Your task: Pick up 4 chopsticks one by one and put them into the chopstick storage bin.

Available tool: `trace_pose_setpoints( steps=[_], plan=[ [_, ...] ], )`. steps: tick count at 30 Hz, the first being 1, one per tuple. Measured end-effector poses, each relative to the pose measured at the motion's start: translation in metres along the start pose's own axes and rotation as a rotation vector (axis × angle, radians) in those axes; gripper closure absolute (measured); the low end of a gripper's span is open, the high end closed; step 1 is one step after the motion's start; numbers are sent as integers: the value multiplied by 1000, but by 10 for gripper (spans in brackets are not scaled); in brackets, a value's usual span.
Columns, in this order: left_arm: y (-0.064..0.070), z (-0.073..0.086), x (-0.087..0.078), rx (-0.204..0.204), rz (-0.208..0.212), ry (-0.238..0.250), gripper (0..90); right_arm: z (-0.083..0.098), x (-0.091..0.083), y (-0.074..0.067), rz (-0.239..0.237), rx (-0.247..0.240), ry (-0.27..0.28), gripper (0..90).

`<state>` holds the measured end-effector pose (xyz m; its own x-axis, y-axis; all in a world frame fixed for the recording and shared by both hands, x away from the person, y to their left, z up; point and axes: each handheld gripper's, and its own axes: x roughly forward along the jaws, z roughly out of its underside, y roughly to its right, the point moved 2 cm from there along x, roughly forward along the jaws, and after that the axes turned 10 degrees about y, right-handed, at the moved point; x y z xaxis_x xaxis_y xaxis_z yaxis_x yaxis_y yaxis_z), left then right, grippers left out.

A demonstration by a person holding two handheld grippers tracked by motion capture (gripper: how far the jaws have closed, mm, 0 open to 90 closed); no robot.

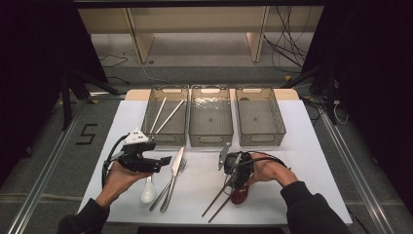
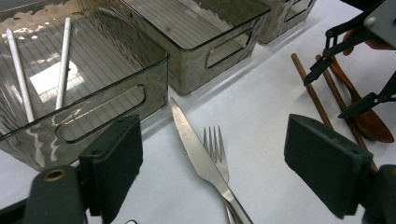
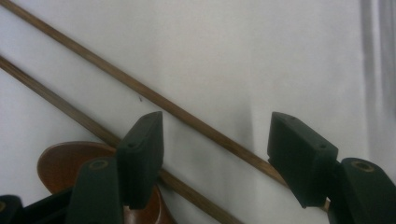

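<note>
My left gripper [image 1: 162,163] is held open just in front of the left bin [image 1: 165,134], its jaws [image 2: 215,135] wide apart with nothing gripped. Beyond them a steel knife [image 2: 196,149] and fork [image 2: 215,149] lie side by side on the white table. Two white chopsticks [image 2: 63,60] rest in the left bin. My right gripper [image 1: 234,179] points down at the table, open [image 3: 215,154], over two brown chopsticks [image 3: 187,114]. One chopstick runs between the pads, which do not press on it. A brown spoon [image 3: 65,161] lies under its left jaw.
Three smoky clear bins stand in a row at the back; the middle bin [image 1: 210,136] and right bin [image 1: 260,136] hold nothing. A white spoon [image 1: 147,192] lies near my left hand. The table's front edge [image 1: 195,223] is close to both forearms.
</note>
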<state>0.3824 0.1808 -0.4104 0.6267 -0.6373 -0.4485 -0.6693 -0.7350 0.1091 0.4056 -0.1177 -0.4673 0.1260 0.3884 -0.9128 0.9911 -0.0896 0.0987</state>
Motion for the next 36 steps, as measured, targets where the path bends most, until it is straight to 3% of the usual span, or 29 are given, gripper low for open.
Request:
trace_pose_setpoints(
  steps=[7,12,20,24,31,36],
  plan=[
    [0,0,0,-1,0,2,188,-2,8,2,-48,-24,-37,404],
    [1,1,0,-1,1,0,187,-1,11,2,-48,-38,-54,432],
    [0,1,1,-5,-1,0,186,-4,12,2,-78,-18,-83,505],
    [0,1,1,-1,1,0,187,-5,12,2,-101,-22,-98,569],
    [1,1,1,0,1,-2,186,-4,11,0,-102,-32,-102,675],
    [1,1,1,0,1,-3,186,-5,11,-1,-112,-68,-111,724]
  ],
)
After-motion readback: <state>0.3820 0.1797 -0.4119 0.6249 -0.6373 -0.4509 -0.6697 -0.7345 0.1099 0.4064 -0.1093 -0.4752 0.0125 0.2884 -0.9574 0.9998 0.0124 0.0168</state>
